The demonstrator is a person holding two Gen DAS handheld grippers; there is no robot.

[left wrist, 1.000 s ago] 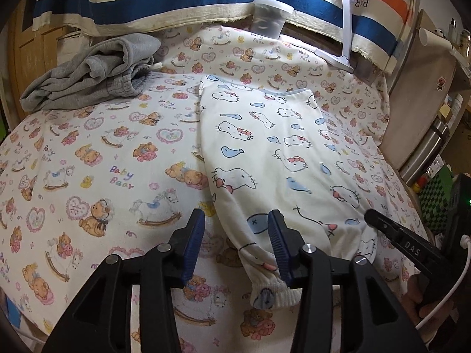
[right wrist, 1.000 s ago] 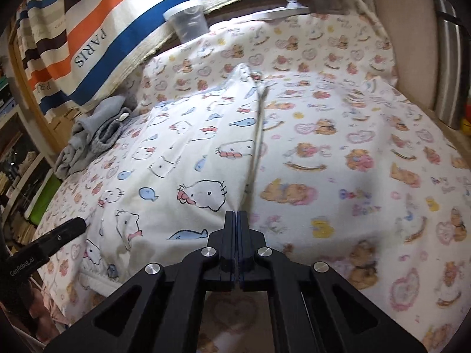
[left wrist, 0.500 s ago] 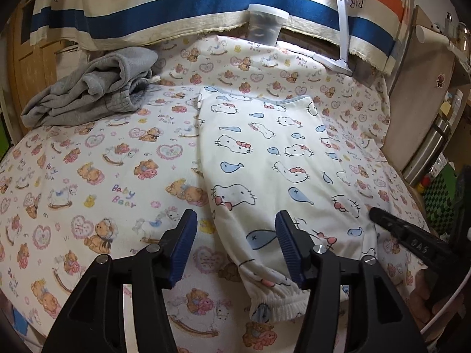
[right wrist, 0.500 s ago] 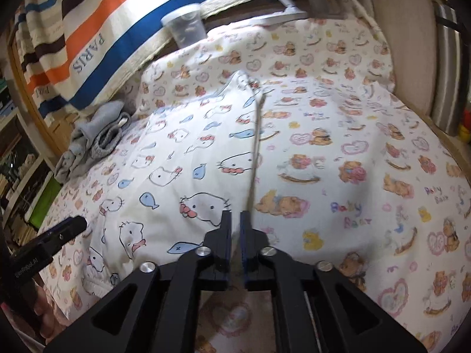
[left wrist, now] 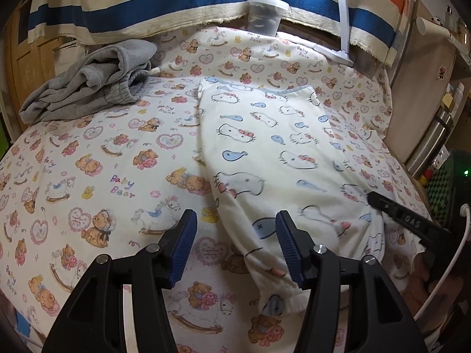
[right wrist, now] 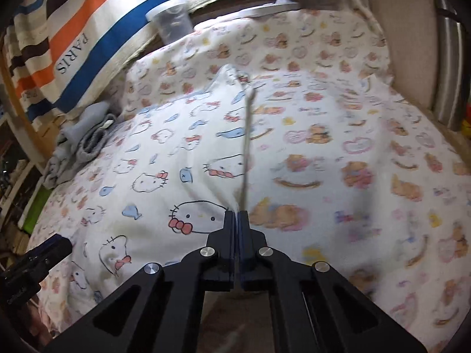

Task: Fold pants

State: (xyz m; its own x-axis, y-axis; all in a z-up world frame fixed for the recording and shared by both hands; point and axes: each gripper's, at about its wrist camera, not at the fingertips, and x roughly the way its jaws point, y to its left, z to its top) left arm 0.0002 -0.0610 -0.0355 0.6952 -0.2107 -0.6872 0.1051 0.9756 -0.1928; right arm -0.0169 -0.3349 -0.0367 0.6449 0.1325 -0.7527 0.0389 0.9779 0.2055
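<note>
Holding our left hand-held gripper [left wrist: 235, 247] over the near end of the bed, we have its blue-padded jaws about half apart and gripping nothing; one leg cuff of the cream cat-print pants [left wrist: 273, 158] lies just under the right-side pad, untouched as far as we can see. These pants lie flat on the bear-print bedsheet [left wrist: 88, 158], waistband toward the far end, legs toward us. Our right hand-held gripper [right wrist: 236, 214] has its jaws pressed together at the right-hand edge of the pants [right wrist: 164, 158], where the fabric puckers toward the tips, so it looks pinched on that edge, though the cloth between the pads is hidden. From the left view, that gripper's black tip [left wrist: 382, 203] rests against the pants' right side. A crumpled grey garment [left wrist: 88, 88] sits well apart at the far left, and a clear plastic cup [left wrist: 266, 14] stands near the striped cloth [left wrist: 176, 0] behind the bed.
</note>
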